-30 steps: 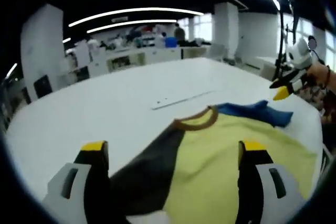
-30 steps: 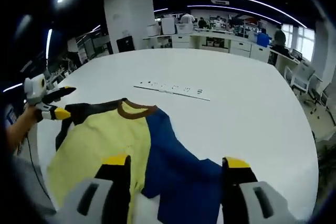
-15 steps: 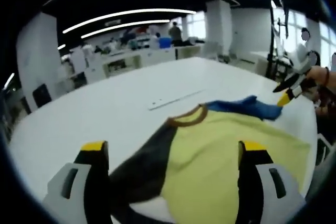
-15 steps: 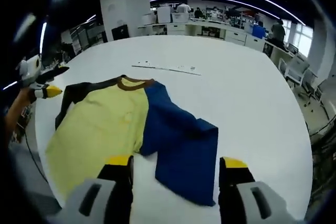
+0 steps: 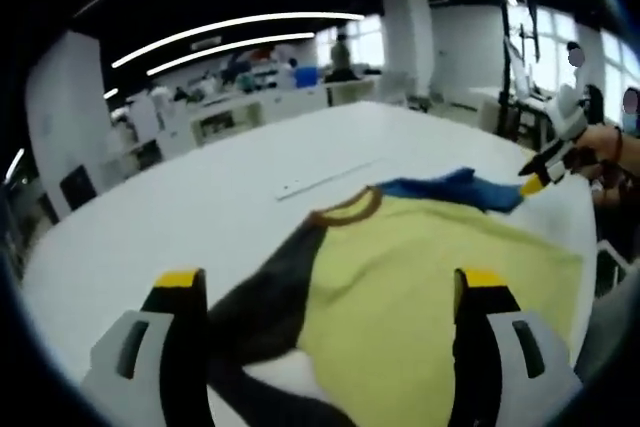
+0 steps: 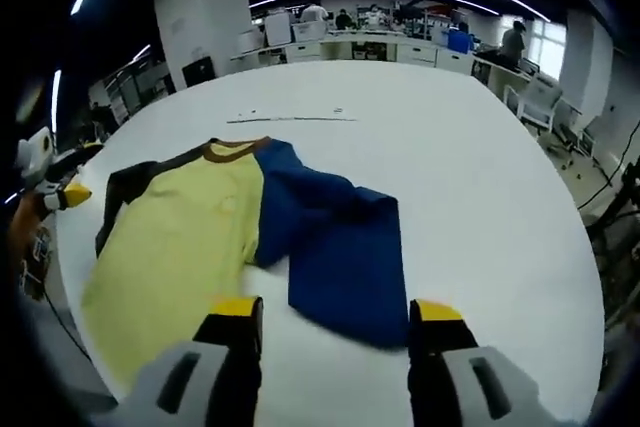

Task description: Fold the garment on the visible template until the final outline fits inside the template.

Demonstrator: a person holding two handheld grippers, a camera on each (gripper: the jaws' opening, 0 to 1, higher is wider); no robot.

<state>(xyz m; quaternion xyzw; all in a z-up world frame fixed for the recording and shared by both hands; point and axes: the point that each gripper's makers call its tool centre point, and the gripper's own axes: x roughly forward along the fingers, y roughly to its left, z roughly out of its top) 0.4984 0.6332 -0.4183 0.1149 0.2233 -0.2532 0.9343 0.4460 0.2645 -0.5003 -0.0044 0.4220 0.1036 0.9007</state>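
A T-shirt lies spread on the white table (image 6: pixel 470 177), with a yellow body (image 6: pixel 180 247), a brown collar (image 6: pixel 230 150), a dark sleeve (image 6: pixel 130 192) and a blue sleeve (image 6: pixel 340 247). My right gripper (image 6: pixel 333 309) is open and holds nothing, its tips just short of the blue sleeve's hem. My left gripper (image 5: pixel 330 282) is also open and hangs over the yellow body (image 5: pixel 430 277), beside the dark sleeve (image 5: pixel 270 297). The left gripper (image 6: pixel 55 182) appears at the left edge of the right gripper view. The right gripper (image 5: pixel 545 172) sits past the blue sleeve (image 5: pixel 450 189) in the left gripper view.
A thin white strip with dark marks (image 6: pixel 295 119) lies on the table beyond the collar, and the same strip (image 5: pixel 325 177) shows in the left gripper view. Desks, chairs (image 6: pixel 535 97) and people stand past the far table edge. A white pillar (image 6: pixel 205 12) rises at the back.
Both cameras have pulled back from the shirt. The right gripper view now takes in the whole blue sleeve, lying flat in front of the jaws. Both grippers stay open.
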